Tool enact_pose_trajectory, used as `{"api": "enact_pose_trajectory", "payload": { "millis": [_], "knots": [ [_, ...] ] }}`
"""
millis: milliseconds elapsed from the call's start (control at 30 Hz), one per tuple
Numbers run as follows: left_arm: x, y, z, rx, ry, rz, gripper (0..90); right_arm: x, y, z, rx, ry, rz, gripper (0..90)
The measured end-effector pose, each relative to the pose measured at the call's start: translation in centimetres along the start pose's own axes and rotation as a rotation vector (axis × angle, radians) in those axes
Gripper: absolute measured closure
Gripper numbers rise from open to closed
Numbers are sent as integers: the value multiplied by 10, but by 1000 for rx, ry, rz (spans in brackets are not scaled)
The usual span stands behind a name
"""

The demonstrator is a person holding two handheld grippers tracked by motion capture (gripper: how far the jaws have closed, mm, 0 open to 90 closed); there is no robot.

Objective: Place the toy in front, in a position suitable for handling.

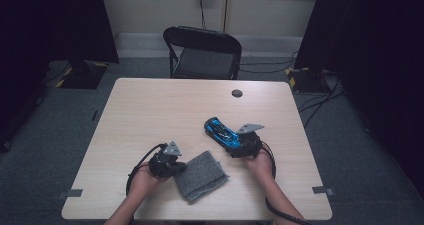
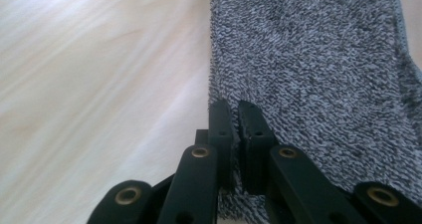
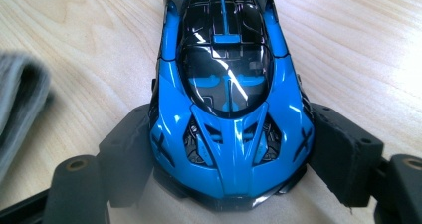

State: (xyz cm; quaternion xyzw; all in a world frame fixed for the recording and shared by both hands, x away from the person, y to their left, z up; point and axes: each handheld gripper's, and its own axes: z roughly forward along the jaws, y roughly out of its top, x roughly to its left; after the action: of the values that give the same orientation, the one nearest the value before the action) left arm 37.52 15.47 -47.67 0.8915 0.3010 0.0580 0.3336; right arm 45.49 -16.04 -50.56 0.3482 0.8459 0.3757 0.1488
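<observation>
My left hand-held gripper pinched the folded grey terry cloth at its edge, my right hand-held gripper clamped the glossy blue-and-black toy car, both on the pale wooden surface.

Dim high view, bright gripper views, glare streaks on glossy car, blurred edges
</observation>
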Motion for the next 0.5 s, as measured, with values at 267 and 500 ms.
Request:
{"api": "enact_pose_trajectory", "payload": {
  "millis": [267, 500],
  "knots": [
    [-10, 3, -12, -94, -37, -79, 440, 0, 0, 0, 0, -1, 0, 246],
    [-43, 0, 5, -14, -21, 77, 428, 0, 0, 0, -1, -1, -2, 246]
  ]
}}
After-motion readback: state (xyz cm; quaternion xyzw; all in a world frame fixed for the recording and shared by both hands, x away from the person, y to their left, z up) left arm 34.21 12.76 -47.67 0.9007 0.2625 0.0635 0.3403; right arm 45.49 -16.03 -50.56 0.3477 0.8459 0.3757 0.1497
